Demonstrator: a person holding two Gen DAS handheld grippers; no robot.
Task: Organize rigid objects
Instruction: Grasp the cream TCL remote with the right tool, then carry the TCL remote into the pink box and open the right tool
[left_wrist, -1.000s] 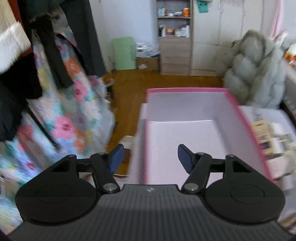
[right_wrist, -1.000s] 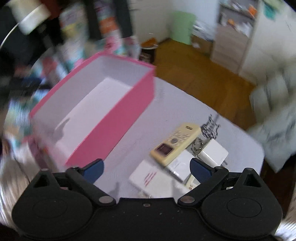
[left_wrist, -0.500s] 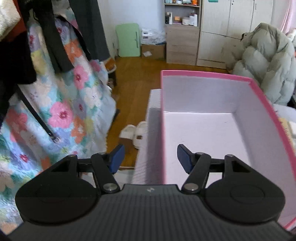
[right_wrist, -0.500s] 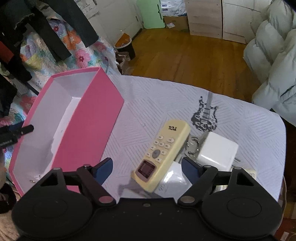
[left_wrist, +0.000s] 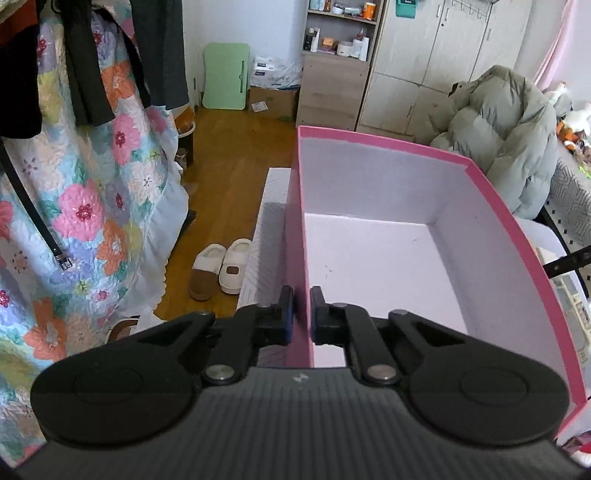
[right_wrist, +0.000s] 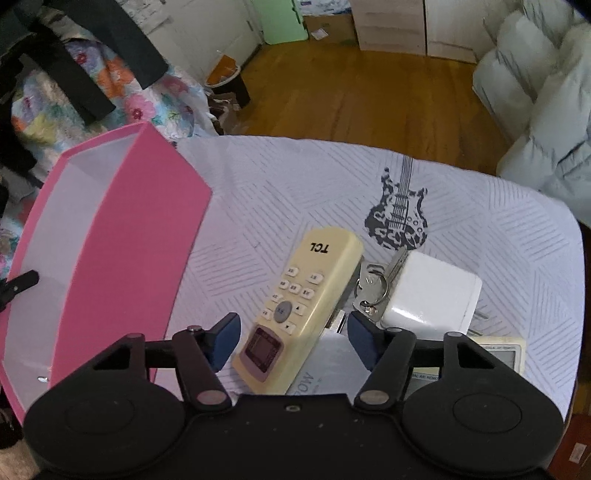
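Observation:
An empty pink box (left_wrist: 369, 184) with a white inside stands at the table's left end. My left gripper (left_wrist: 301, 314) is closing on its near left wall, one pad outside and one inside, both pressed to the card. In the right wrist view the box (right_wrist: 129, 240) is at the left. A cream remote (right_wrist: 306, 291) lies between the fingers of my right gripper (right_wrist: 292, 328). Its jaws are closing, and the blue pads (right_wrist: 225, 341) still stand clear of the remote. Beside it lie keys (right_wrist: 373, 284), a white charger (right_wrist: 432, 295), a white card (right_wrist: 332, 365) and a second remote (right_wrist: 506, 352).
The table wears a white cloth with a guitar print (right_wrist: 399, 214). Its far and left edges drop to a wooden floor, where slippers (left_wrist: 221, 269) sit. A floral quilt (left_wrist: 92, 206) hangs at the left; a puffy coat (left_wrist: 509, 129) lies beyond the box.
My left gripper sank to the box and its jaws closed on the left wall. My right gripper came down over the cream remote while its jaws narrowed around it.

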